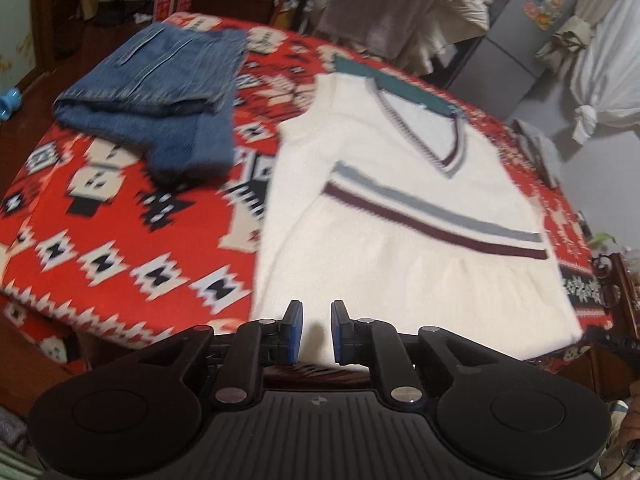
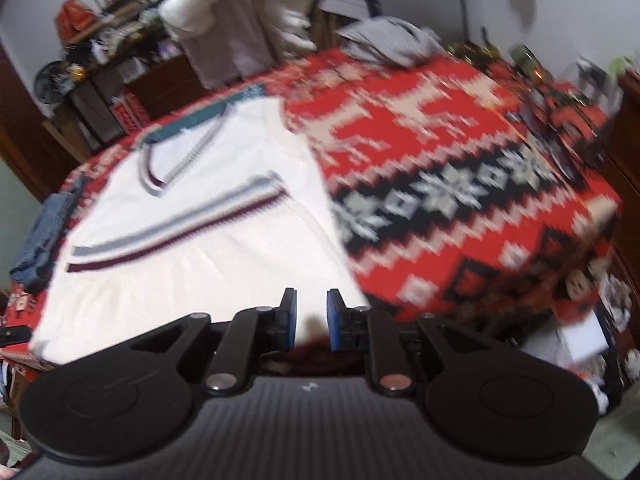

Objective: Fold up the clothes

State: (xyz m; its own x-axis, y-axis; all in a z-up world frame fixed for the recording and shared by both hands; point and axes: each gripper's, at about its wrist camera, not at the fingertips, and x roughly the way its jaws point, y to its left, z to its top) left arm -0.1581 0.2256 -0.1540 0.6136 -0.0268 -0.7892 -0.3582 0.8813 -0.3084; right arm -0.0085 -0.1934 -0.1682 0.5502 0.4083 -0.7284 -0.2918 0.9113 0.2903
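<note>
A white V-neck knit vest with a grey and a maroon chest stripe and a teal collar lies spread flat on the red patterned blanket. My left gripper hovers over the vest's near hem, open, with nothing between its blue pads. The right wrist view shows the same vest left of centre. My right gripper stands open above the hem near the vest's right lower corner, holding nothing.
Folded blue jeans lie on the blanket left of the vest. A grey garment is heaped at the far side. Piled clothes, shelves and clutter ring the bed; dark objects crowd the far right.
</note>
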